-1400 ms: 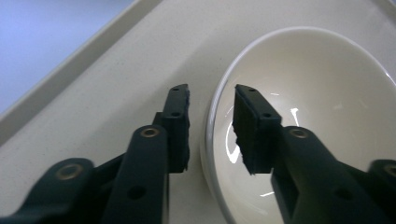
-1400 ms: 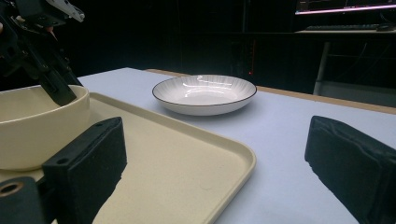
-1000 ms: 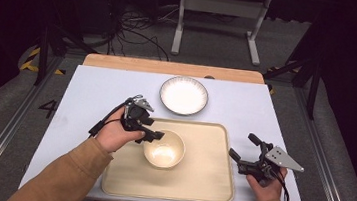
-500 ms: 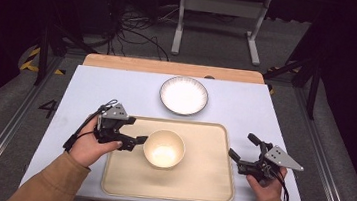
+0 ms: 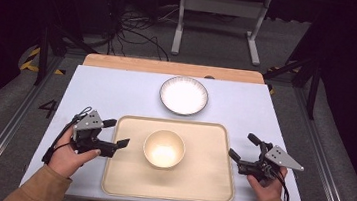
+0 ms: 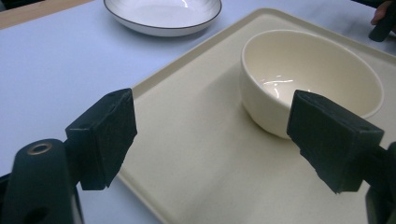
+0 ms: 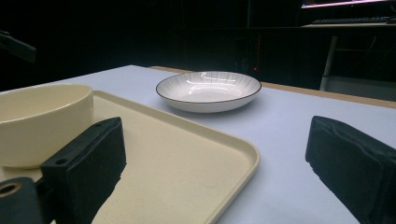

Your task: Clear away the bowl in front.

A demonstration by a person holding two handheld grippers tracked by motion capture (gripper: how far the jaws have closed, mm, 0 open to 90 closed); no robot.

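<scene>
**Letting go of the bowl on the tray**

Resting under everything, the pale blue rectangular table carried the cream plastic tray. On that tray sat the cream ceramic bowl, now ahead of the left gripper and clear of its pads. Those jaws had just been opening and stood wide, nothing between them, the hand drawn back to the tray's edge since a second earlier. That read as a finished placement. The white dark-rimmed plate lay beyond both sets of jaws. The right gripper waited, jaws wide and empty.
</scene>
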